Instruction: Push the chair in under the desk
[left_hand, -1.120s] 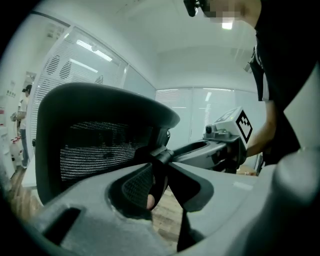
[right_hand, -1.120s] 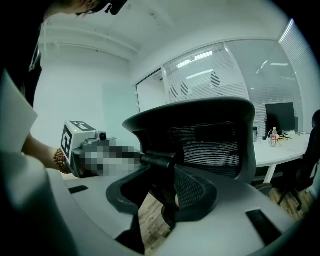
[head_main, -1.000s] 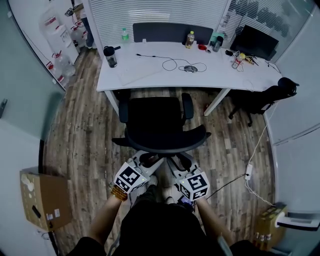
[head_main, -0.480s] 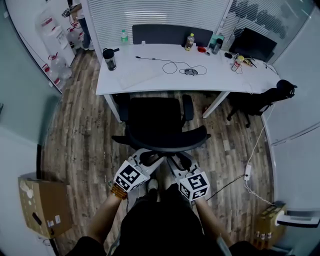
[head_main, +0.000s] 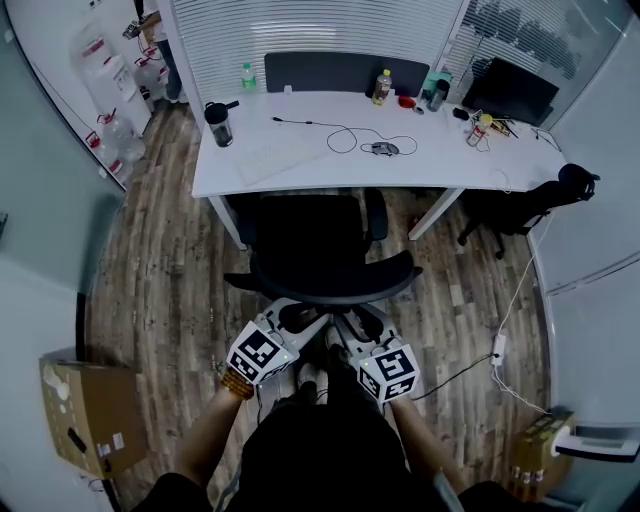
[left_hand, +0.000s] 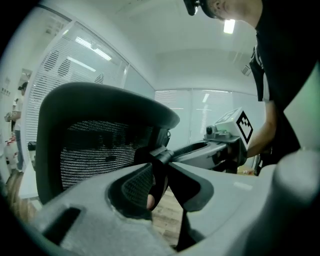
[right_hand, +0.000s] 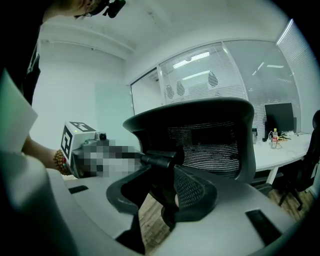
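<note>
The room has a brown wood floor (head_main: 170, 280) and glass walls. Seen from the head, a long white worktop (head_main: 300, 155) stands at the far side. On it are a black cup (head_main: 216, 112) at the left, a thin black cable (head_main: 345, 132) in the middle and some bottles (head_main: 380, 82) along the far edge. A brown box (head_main: 85, 415) sits on the floor at the near left. A black chair (head_main: 320, 250) stands in front of the worktop. The front of its seat is right at the near edge of the worktop. Its curved back sticks out on the near side. The left tool (head_main: 303, 314) and the right tool (head_main: 355, 318) both reach the middle of the chair's back, close beside each other.

In the left gripper view, the net back of the chair fills the left side, with window blinds (left_hand: 85, 65) behind it. The left tool's two jaws are squeezed on a dark post at the back of the chair. The right tool comes in from the right and meets the same spot.

In the right gripper view, the right tool's jaws are squeezed on that dark post too. The worktop shows far off at the right.
</note>
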